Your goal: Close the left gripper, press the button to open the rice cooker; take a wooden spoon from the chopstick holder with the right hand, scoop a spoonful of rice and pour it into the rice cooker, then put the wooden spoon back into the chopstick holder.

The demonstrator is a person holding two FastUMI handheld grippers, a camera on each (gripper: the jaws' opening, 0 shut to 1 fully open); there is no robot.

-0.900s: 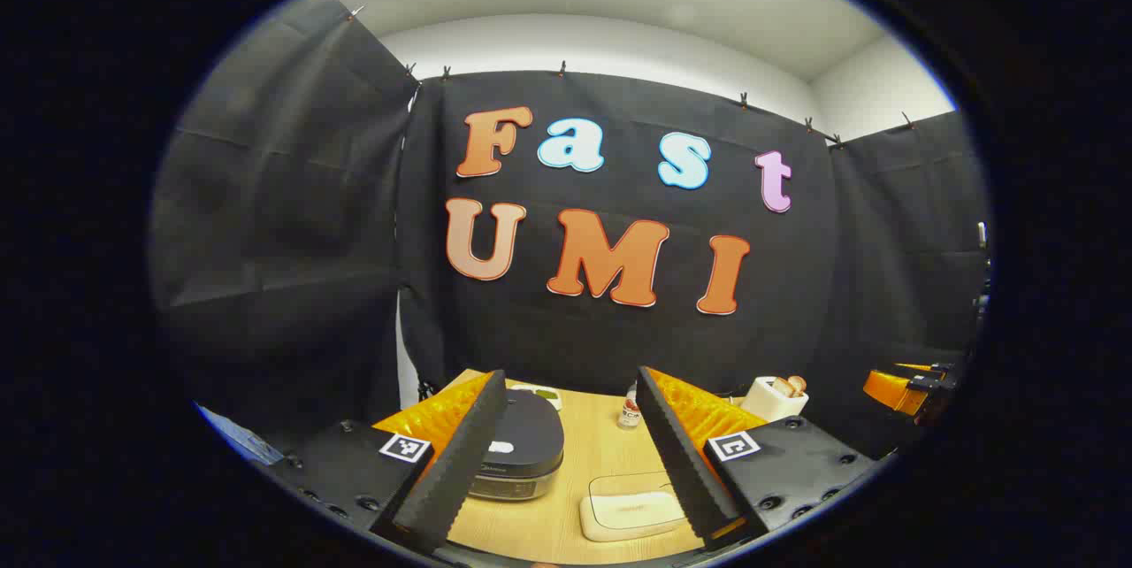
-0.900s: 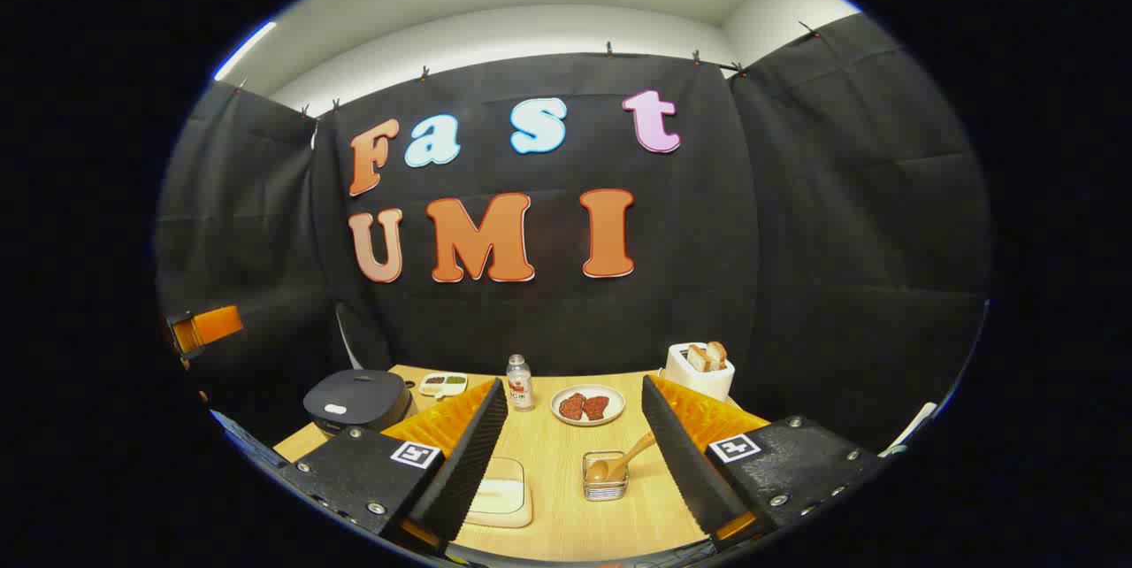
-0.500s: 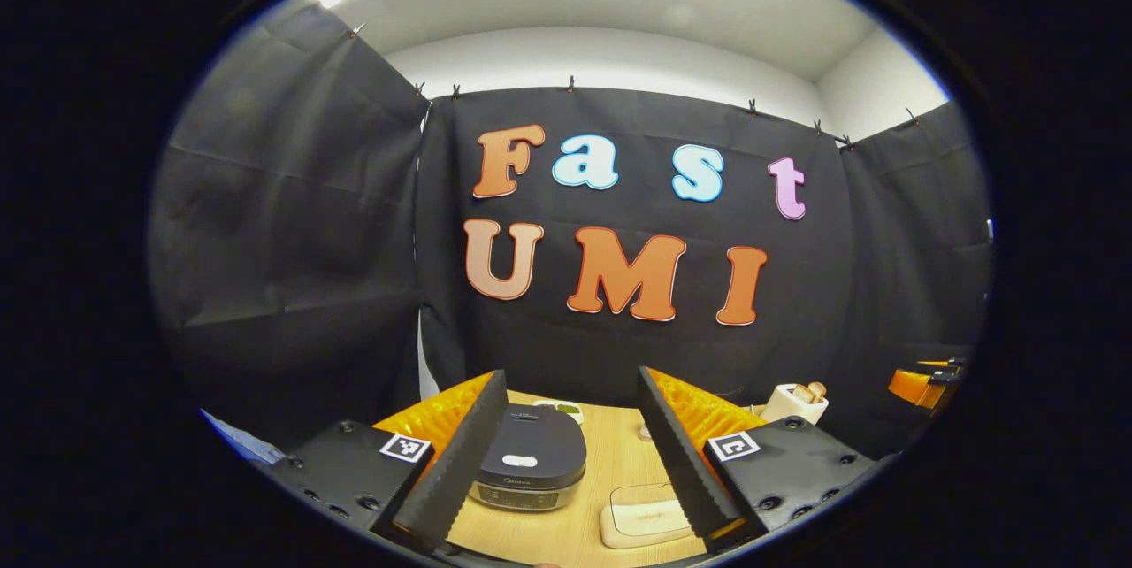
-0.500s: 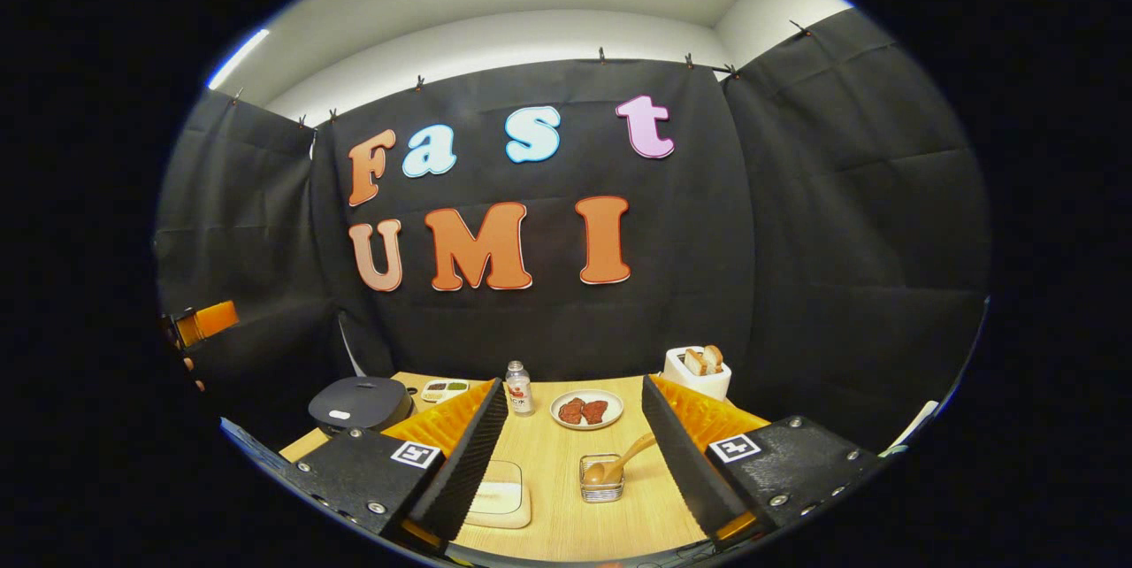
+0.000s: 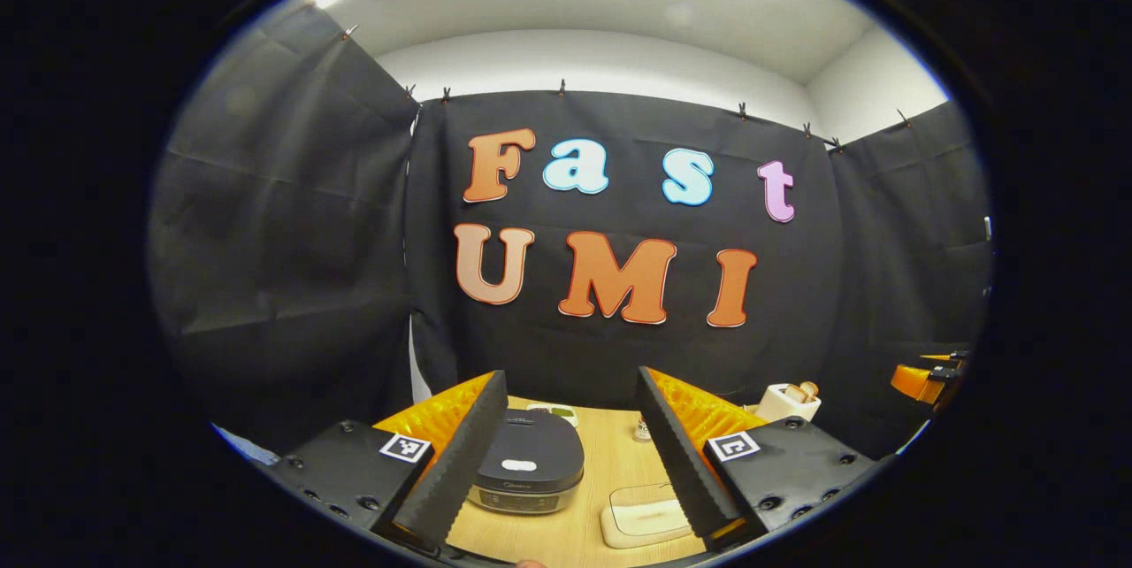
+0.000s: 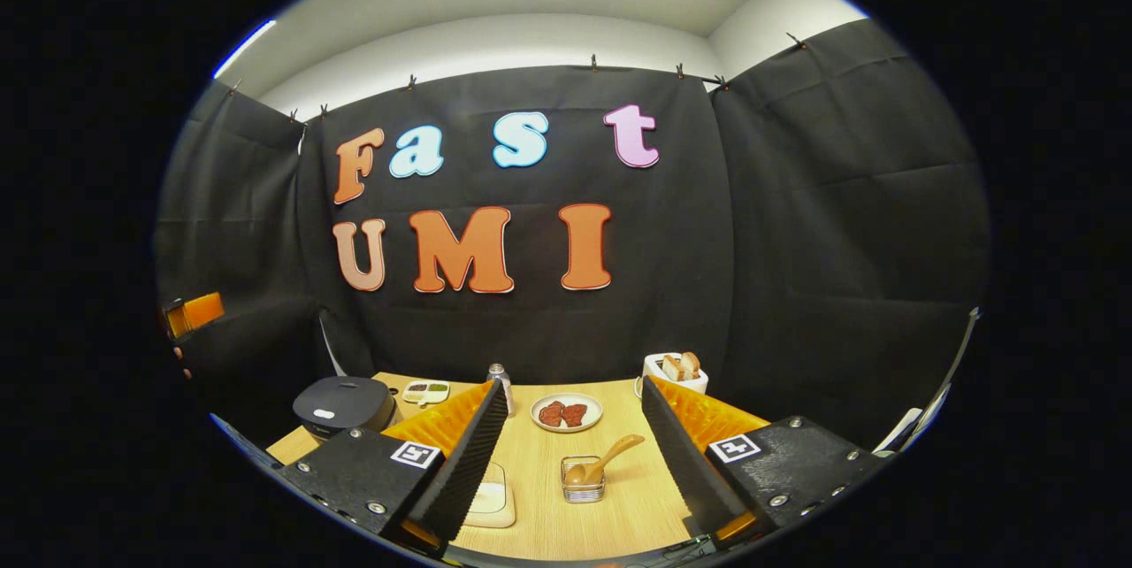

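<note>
Two grippers: both are hovering above the wooden table (image 6: pixel 539 515) with jaws spread wide and nothing between them.
Left gripper (image 5: pixel 566 453): it is standing released, aiming at the rice cooker (image 5: pixel 529 464), which is sitting framed between its fingers; that line-up suits the press to come, though the jaws are not yet closed as the task asks.
Rice cooker lid: it is lying shut, with a pale oval patch on top that is probably the button; I am judging this, as it is too small to confirm.
Right gripper (image 6: pixel 570 453): it is hanging released over the chopstick holder (image 6: pixel 583 480), likely waiting its turn.
Wooden spoon (image 6: pixel 598 466): it is leaning in the holder, bowl down and handle slanting up to the right, which is leaving the handle free for a grasp.
Rice container: a shallow cream tray (image 5: pixel 642 516) is sitting just right of the cooker; whether it is holding the rice is hard to tell, and a finger is cutting off part of it in each view.
Bystanders: a plate (image 6: pixel 566 412) with dark red food, a toaster (image 6: pixel 672 371) with bread, a small bottle (image 6: pixel 500 378) and a divided dish (image 6: pixel 425 391) are standing at the back of the table, well apart from the work.
Cut off: the right gripper's finger is hiding the bottle's lower part, and the cooker's front panel is too blurred to read.
</note>
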